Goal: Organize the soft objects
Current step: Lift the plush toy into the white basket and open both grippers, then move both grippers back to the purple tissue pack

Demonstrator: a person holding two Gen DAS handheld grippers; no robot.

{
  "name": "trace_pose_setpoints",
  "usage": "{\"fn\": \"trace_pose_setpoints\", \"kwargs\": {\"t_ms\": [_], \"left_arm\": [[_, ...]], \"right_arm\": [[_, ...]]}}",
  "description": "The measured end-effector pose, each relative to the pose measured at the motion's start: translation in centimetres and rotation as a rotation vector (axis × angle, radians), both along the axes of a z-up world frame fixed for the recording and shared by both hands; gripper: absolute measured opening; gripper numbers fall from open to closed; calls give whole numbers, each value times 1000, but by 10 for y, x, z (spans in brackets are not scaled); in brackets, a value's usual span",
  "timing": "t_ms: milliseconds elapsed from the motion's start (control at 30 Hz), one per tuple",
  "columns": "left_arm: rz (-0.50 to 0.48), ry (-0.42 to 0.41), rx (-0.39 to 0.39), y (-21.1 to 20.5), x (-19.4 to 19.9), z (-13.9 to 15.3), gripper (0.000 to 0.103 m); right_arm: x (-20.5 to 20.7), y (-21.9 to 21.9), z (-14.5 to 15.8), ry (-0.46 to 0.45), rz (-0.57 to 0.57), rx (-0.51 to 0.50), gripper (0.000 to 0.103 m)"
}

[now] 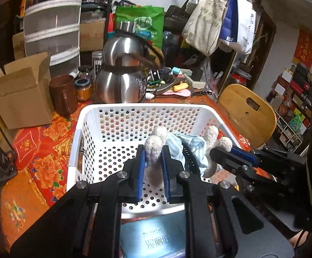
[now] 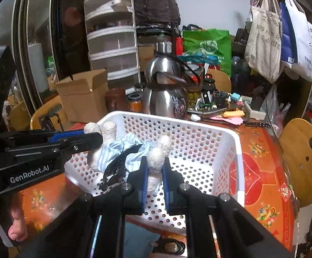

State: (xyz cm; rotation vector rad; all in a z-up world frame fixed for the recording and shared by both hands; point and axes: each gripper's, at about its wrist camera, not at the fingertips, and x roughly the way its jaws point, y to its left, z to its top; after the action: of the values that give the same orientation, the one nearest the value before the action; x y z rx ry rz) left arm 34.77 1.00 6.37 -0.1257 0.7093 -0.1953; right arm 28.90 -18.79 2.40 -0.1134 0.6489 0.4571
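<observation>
White perforated plastic forms the basket [image 1: 84, 129] standing on the orange floral surface [image 1: 37, 161]. A cardboard box [image 1: 22, 94] and steel kettle [image 1: 121, 79] stand behind it. Over the basket, the left gripper [image 1: 153, 161] has its jaws clamped on one fuzzy limb of a soft toy [image 1: 156, 150] in striped blue cloth; the right gripper [image 2: 154, 167] is clamped on another limb.

A white basket [image 1: 134, 111] dotted with round holes sits on an orange-red surface [image 1: 37, 150] patterned with flowers. The soft toy [image 1: 154, 157] is cream and fuzzy, wrapped in pale blue striped cloth [image 2: 112, 150]. At twelve o'clock gleams a silver kettle [image 1: 123, 71], a plain brown cardboard box [image 1: 24, 94] at ten
</observation>
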Motion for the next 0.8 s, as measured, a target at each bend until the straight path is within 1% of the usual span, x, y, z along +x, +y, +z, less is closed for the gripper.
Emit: {"fn": "trace_pose_setpoints", "kwargs": {"t_ms": [167, 267, 367, 400, 433, 467, 500, 533, 567, 600, 667, 733, 800], "left_arm": [[7, 37, -9, 3, 16, -18, 14], [9, 43, -8, 4, 19, -26, 14], [4, 35, -14, 4, 18, -28, 14], [2, 27, -11, 4, 18, -28, 21], [5, 23, -11, 4, 16, -28, 29], [8, 18, -14, 4, 15, -27, 57], [16, 7, -11, 5, 14, -27, 86], [24, 5, -9, 6, 12, -26, 93], [37, 1, -5, 8, 10, -25, 95], [49, -16, 0, 11, 6, -23, 95], [60, -49, 8, 16, -2, -17, 95], [56, -62, 9, 20, -10, -10, 95], [68, -66, 37, 23, -19, -5, 96]], "right_arm": [[10, 3, -14, 27, -8, -13, 10], [10, 2, -16, 26, -10, -11, 10], [10, 2, -16, 27, -10, -14, 10], [10, 2, -16, 29, -9, -12, 11], [10, 1, -15, 31, -11, -6, 12], [11, -1, -15, 32, -11, 1, 18], [11, -3, -14, 26, -25, 1, 31], [10, -7, -13, 17, -32, -4, 43], [10, -9, -12, 15, -34, -7, 68], [8, -14, -11, 9, -37, -11, 75], [5, -21, -9, 7, -40, -14, 76], [2, -27, -7, 11, -44, -18, 76], [-4, -33, -4, 3, -52, -12, 76]]}}
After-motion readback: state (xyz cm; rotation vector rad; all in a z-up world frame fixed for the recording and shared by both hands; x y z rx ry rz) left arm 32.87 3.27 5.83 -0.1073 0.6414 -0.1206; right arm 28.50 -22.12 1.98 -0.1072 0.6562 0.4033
